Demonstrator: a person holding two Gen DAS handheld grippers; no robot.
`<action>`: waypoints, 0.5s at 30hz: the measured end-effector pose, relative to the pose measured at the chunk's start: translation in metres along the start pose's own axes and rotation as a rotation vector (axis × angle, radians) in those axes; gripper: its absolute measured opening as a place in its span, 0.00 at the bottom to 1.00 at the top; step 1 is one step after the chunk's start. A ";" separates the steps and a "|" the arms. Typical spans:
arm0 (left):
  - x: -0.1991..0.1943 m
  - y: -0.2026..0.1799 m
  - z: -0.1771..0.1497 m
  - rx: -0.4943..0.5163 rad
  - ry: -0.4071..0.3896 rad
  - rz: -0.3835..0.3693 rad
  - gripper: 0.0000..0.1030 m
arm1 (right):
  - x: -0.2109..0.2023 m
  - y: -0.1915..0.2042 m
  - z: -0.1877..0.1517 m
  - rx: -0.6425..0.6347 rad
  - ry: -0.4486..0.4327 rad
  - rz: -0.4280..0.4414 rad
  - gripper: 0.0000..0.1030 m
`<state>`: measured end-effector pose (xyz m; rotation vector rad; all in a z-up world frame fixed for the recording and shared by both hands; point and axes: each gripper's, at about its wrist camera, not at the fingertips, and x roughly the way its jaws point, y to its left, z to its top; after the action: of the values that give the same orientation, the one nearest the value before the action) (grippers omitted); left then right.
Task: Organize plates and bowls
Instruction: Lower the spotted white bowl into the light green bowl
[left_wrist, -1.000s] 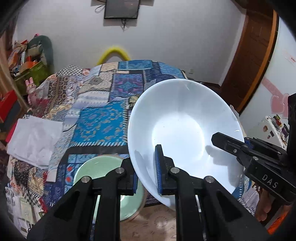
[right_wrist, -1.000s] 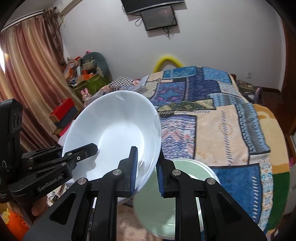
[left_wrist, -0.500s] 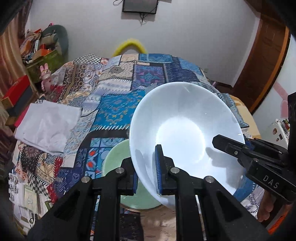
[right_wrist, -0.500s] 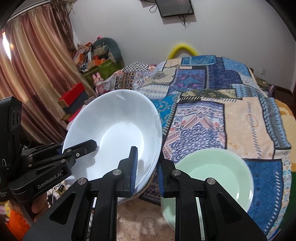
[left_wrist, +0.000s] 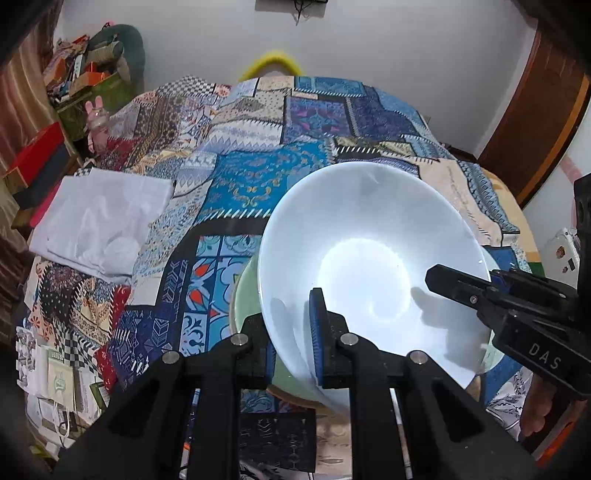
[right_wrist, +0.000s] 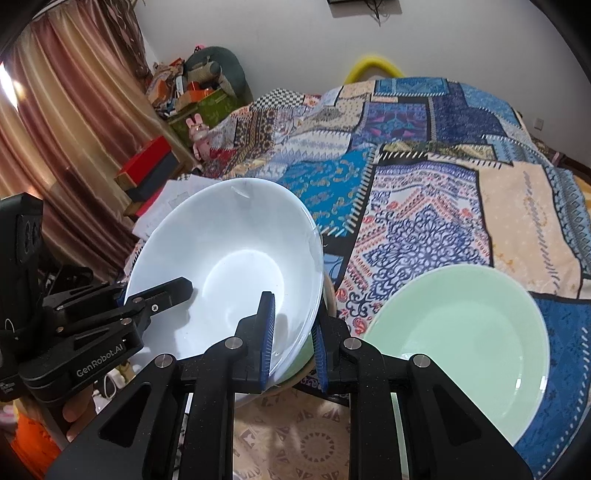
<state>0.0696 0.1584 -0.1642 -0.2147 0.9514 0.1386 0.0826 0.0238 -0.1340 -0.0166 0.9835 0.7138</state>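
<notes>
A white bowl (left_wrist: 369, 258) (right_wrist: 229, 251) hangs tilted above the bed, held by its rim from two sides. My left gripper (left_wrist: 293, 332) (right_wrist: 155, 291) is shut on the near left rim, one finger inside the bowl and one outside. My right gripper (right_wrist: 293, 328) (left_wrist: 469, 280) is shut on the opposite rim in the same way. A pale green plate (right_wrist: 461, 343) lies on the quilt just right of the bowl. In the left wrist view a green dish (left_wrist: 245, 295) shows beneath and behind the bowl, mostly hidden. Whether that dish is the same plate, I cannot tell.
The patchwork quilt (left_wrist: 258, 177) covers the whole bed. A folded white cloth (left_wrist: 99, 221) lies on its left side. Red and black boxes (right_wrist: 147, 166), a curtain (right_wrist: 74, 110) and clutter line the left wall. A wooden door (left_wrist: 535, 110) stands at the right. A person's hand (left_wrist: 535, 410) holds the right gripper.
Both grippers have come down and forward over the bed with the white bowl still gripped. The green dish now sits closer and partly under the bowl.
</notes>
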 end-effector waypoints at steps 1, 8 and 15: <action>0.003 0.003 -0.001 -0.007 0.009 0.000 0.15 | 0.003 0.001 -0.001 0.000 0.006 0.000 0.17; 0.017 0.015 -0.008 -0.017 0.046 0.014 0.15 | 0.023 0.003 -0.009 -0.004 0.063 -0.003 0.17; 0.031 0.021 -0.012 -0.022 0.077 0.016 0.15 | 0.037 -0.003 -0.011 0.002 0.095 -0.021 0.17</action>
<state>0.0741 0.1763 -0.1989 -0.2337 1.0290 0.1561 0.0892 0.0381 -0.1690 -0.0589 1.0734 0.6979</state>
